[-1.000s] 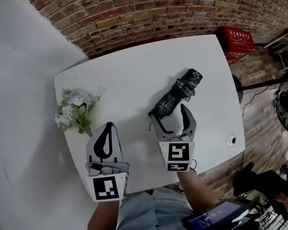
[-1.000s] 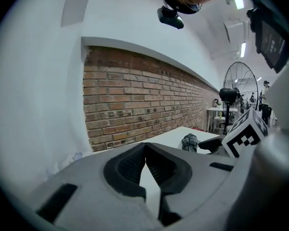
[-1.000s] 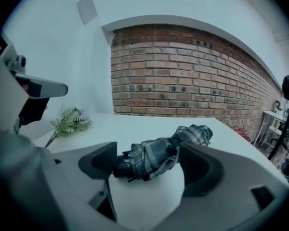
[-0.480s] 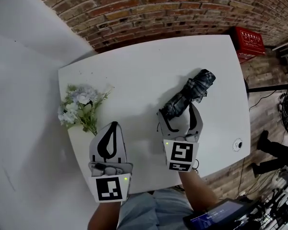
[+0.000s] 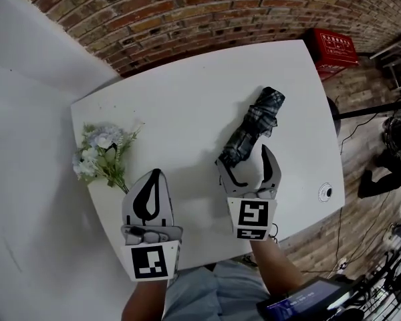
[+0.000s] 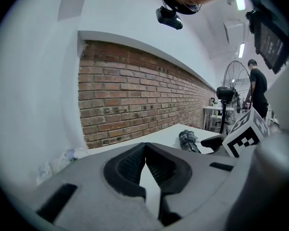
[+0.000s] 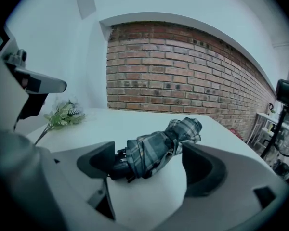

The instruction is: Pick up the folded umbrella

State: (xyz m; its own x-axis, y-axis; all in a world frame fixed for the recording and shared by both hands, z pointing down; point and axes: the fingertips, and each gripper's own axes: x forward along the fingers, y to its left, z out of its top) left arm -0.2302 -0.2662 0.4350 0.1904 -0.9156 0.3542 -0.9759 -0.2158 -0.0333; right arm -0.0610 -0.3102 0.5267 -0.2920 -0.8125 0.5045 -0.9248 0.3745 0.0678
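Head view, looking steeply down on a white table [image 5: 187, 105] set against a brick wall [image 5: 187, 12]. The folded umbrella [image 5: 255, 122], dark plaid, lies on the right half of the table. Its bunched canopy end points toward the far right corner and its dark handle end toward the near edge.

The right tongs [image 5: 244, 158] straddle that handle end. Their jaws have just been opening and now stand wide, one on each side of the umbrella. The right gripper view shows a gap on both sides, and neither pad presses on the fabric. Compared with a second ago, the right tongs sit in much the same place around the umbrella's near end, only spread a little wider. The umbrella rests on the table, not lifted.

The left tongs [image 5: 154, 176] hover over the near edge to the left, clenched together on nothing and well apart from the umbrella. A small bunch of pale flowers [image 5: 100, 154] lies at the left edge.

By the look of it, the grasp is lined up but not made. Closing on the handle end would come next, then the lift.
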